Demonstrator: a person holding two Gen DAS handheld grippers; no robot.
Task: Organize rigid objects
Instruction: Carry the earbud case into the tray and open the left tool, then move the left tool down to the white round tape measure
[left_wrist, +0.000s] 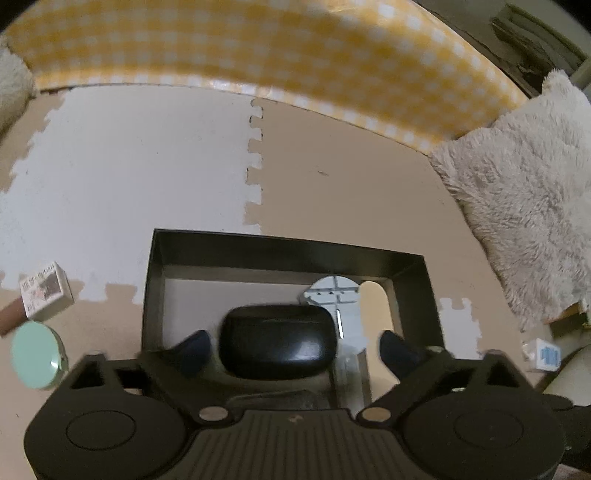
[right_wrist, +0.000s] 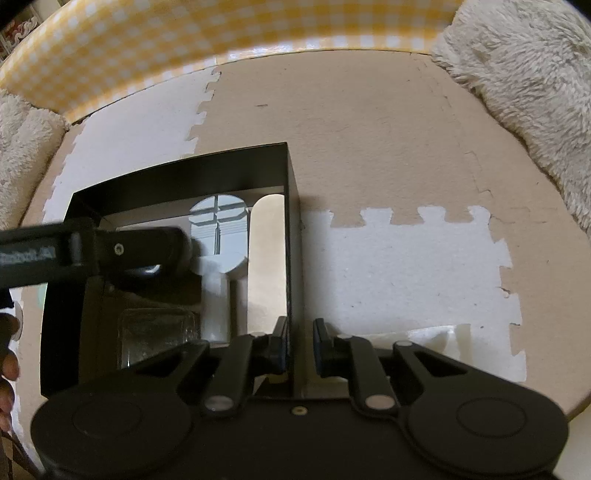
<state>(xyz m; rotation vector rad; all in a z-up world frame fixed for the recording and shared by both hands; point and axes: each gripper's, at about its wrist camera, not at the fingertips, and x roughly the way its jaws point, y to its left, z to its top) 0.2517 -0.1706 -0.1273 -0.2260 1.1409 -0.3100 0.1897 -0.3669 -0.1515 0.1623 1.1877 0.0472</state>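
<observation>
Left gripper (left_wrist: 293, 345), jaws spread wide, poised over a black box (left_wrist: 413, 275), fingers clear of the black rounded case (left_wrist: 273, 345) lying between them inside. Right gripper (right_wrist: 299, 347) clamped on the box's right wall. Beside the case, also in the box: a pale grey tool (left_wrist: 334, 299) and a cream oval piece (left_wrist: 375, 306). Outside on the foam mat (left_wrist: 129, 166), left of the box: a small printed carton (left_wrist: 44, 290), a mint-green round tin (left_wrist: 35, 354).

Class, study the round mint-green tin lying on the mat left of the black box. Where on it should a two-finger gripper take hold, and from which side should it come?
Grip the mint-green tin across its round rim, pads on opposite edges, coming from above. It appears to lie flat on the mat, so the broad lid gives the pads nothing to pinch. The small box close behind it probably leaves less room there.
</observation>
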